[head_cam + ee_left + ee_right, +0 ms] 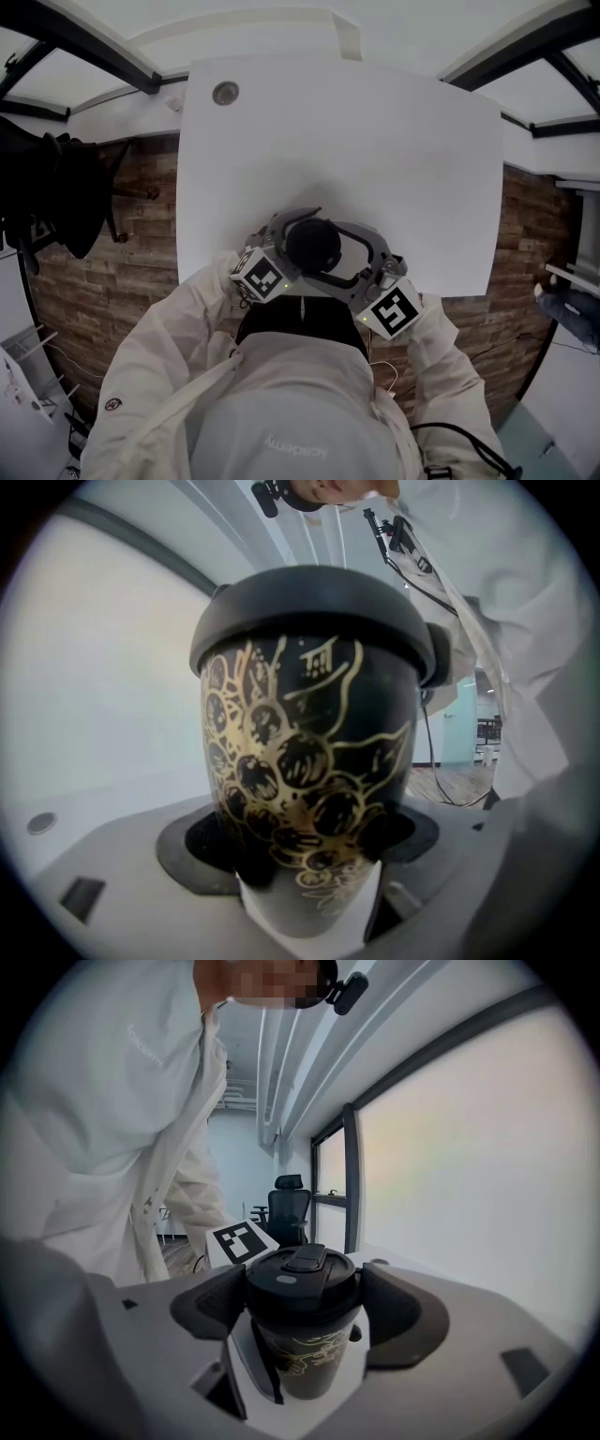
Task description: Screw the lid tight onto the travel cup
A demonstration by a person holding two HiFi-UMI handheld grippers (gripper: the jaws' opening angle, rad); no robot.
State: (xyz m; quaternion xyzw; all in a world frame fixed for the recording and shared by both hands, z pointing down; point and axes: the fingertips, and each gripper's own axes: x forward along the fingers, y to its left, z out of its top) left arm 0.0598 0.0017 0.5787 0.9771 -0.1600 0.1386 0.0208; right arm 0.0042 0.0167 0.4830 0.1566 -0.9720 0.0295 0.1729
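Close by table edge (pixel 450 281), left gripper (pixel 300 841) on cup (pixel 300 752), right gripper (pixel 305 1305) on lid (pixel 302 1274)

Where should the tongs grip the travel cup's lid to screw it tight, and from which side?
Grip the lid by its round rim, pads on opposite sides, coming from the side, as the right tongs do. Its flip tab likely hinders a top grip; left tongs steady the cup body.

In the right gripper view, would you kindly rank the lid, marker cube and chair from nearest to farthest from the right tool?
1. The lid, between the jaws.
2. The marker cube, just behind, left.
3. The chair, far back by the window.
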